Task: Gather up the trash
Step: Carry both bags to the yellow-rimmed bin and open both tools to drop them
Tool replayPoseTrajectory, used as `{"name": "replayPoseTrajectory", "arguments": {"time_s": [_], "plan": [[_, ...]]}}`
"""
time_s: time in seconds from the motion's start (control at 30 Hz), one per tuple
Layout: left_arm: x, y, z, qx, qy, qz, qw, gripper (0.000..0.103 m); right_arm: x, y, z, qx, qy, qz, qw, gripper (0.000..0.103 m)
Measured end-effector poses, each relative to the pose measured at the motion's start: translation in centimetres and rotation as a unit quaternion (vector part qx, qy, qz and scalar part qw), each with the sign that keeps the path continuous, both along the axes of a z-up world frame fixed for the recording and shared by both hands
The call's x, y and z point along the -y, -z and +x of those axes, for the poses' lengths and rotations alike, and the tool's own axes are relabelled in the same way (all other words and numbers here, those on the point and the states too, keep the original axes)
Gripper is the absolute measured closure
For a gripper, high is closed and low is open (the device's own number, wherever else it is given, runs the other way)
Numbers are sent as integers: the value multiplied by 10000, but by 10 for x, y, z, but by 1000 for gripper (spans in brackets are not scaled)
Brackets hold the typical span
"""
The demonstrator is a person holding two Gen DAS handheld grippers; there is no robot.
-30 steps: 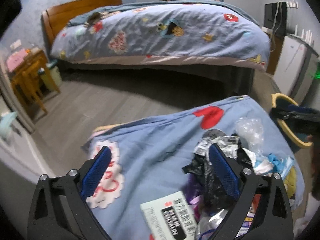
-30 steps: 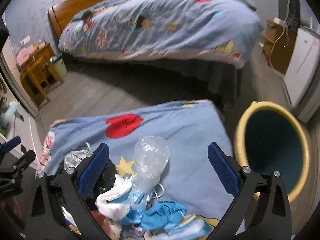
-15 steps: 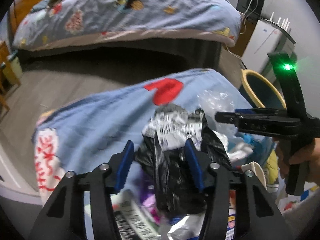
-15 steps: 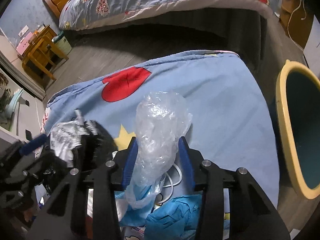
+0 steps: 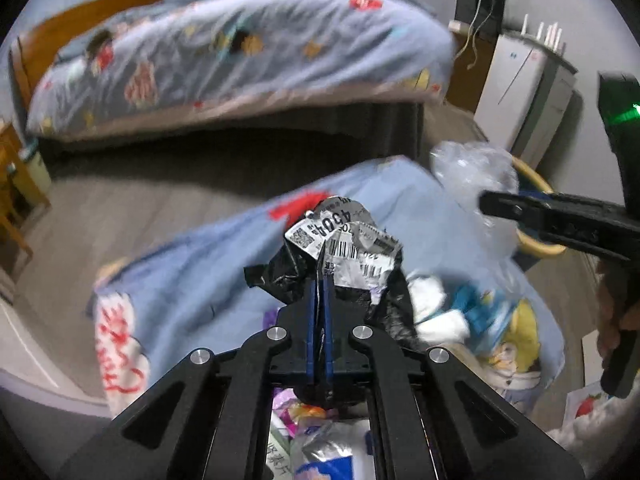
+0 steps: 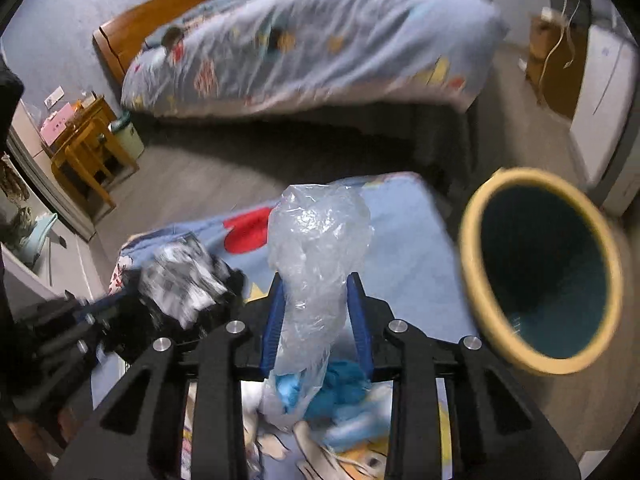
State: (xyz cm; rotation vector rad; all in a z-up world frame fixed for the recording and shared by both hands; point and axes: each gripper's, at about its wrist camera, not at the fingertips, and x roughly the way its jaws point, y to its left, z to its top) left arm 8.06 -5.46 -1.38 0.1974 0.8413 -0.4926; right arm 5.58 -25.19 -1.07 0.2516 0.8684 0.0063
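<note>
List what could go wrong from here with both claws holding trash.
1. The left claw pinches only a thin fold of the black labelled mailer bag; it may slip free.
2. The right claw is closing on the crumpled clear plastic bag, whose tail reaches the blue trash below and might drag it off the blue sheet beside the bin.

The right gripper (image 6: 316,280) is closing on a crumpled clear plastic bag (image 6: 318,248), just left of the yellow-rimmed bin (image 6: 476,280).
</note>
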Motion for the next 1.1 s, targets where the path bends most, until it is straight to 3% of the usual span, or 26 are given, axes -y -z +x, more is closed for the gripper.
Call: {"name": "replayPoseTrajectory", "arguments": {"time_s": [0.17, 0.23, 0.3, 0.37, 0.47, 0.57, 0.73, 0.93, 1.1], "plan": [[4, -63, -22, 630, -110, -377, 9972, 99, 31, -36, -26, 254, 171, 106, 9995, 72], [12, -83, -34, 962, -29, -367, 9947, 99, 48, -42, -34, 409, 290, 113, 9987, 72], [27, -102, -41, 1246, 58, -439, 9912, 99, 76, -40, -34, 272, 560, 244, 9978, 72], [50, -113, -43, 1275, 166, -559, 9901, 99, 107, -43, -36, 357, 846, 415, 9949, 72], [93, -114, -36, 1103, 498, -649, 9905, 99, 156, -41, -43, 388, 1233, 274, 9912, 72], [143, -106, -25, 1016, 812, -592, 9897, 99, 202, -34, -44, 275, 1546, 69, 9876, 72], [214, -74, -7, 506, 1167, -641, 9898, 99, 258, -15, -44, 213, 2015, 357, 9786, 72], [274, -11, 8, -82, 1354, -376, 9900, 99, 271, 21, -37, -221, 1738, 82, 9845, 72], [300, 13, 5, 25, 1647, -278, 9859, 99, 271, 30, -47, -251, 1549, 57, 9876, 71]]}}
